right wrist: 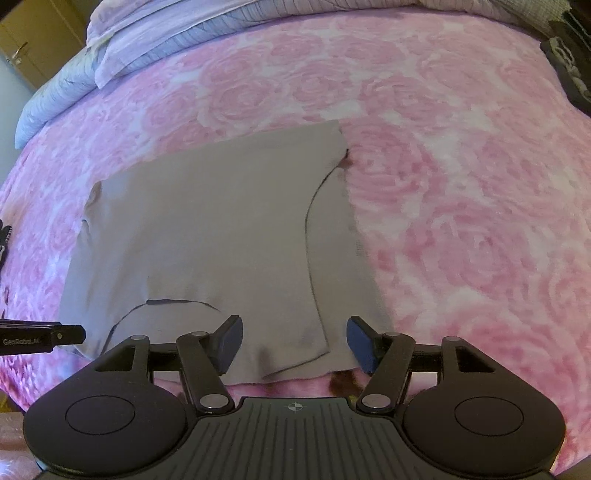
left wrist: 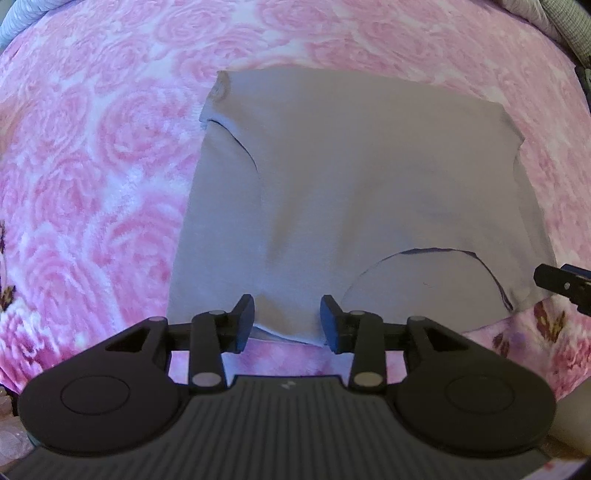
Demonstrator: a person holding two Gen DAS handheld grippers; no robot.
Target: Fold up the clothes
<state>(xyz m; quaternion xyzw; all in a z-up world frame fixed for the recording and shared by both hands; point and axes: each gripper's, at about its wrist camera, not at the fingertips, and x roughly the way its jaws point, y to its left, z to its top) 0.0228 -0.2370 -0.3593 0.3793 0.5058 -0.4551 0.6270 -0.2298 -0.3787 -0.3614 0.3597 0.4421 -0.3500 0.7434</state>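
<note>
Your grey garment [left wrist: 351, 192] lies folded flat on the pink rose-patterned blanket [left wrist: 92, 184], sleeves tucked over its body and dark seam lines showing. A pale quilt [right wrist: 122, 55] is bunched at the bed's far edge, with a wooden door [right wrist: 33, 33] beyond. Your left gripper [left wrist: 287, 319] and right gripper [right wrist: 294, 343] both stand released over the near hem, gripping nothing.

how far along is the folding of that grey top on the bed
Done: the grey garment lies flat on the pink rose blanket, folded into a rough rectangle with flaps laid over it. In hand: nothing; the left hand-held gripper and right hand-held gripper are open over its near edge. Left: probably another fold.
</note>
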